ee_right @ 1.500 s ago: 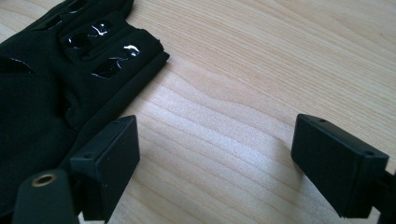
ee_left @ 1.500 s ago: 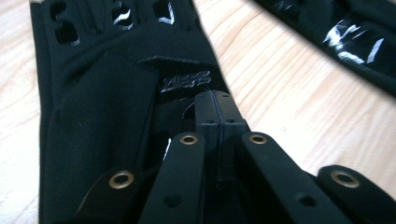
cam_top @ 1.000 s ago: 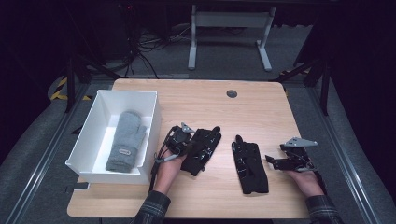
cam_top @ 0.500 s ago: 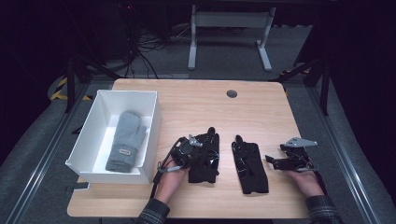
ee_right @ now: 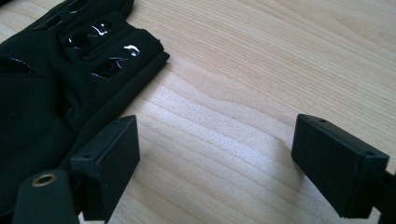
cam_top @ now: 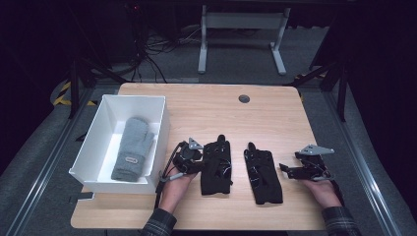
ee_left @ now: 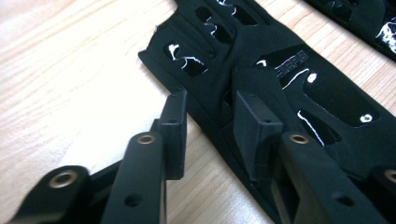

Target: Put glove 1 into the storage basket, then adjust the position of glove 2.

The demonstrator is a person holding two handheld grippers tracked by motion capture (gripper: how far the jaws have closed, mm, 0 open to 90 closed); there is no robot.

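Left claw (cam_top: 199,158) jaws parted astride the cuff edge of the left black padded glove (cam_top: 216,164), lying flat on the wood-grain counter (cam_top: 211,108), fingers pointing away; right claw (cam_top: 290,169) wide open beside the right glove (cam_top: 264,172).

A white box (cam_top: 160,129) sits at the table's (cam_top: 206,108) left edge, with a grey mitten (cam_top: 133,148) lying flat inside. A dark round fitting (cam_top: 243,98), perhaps a grommet, marks the far side.
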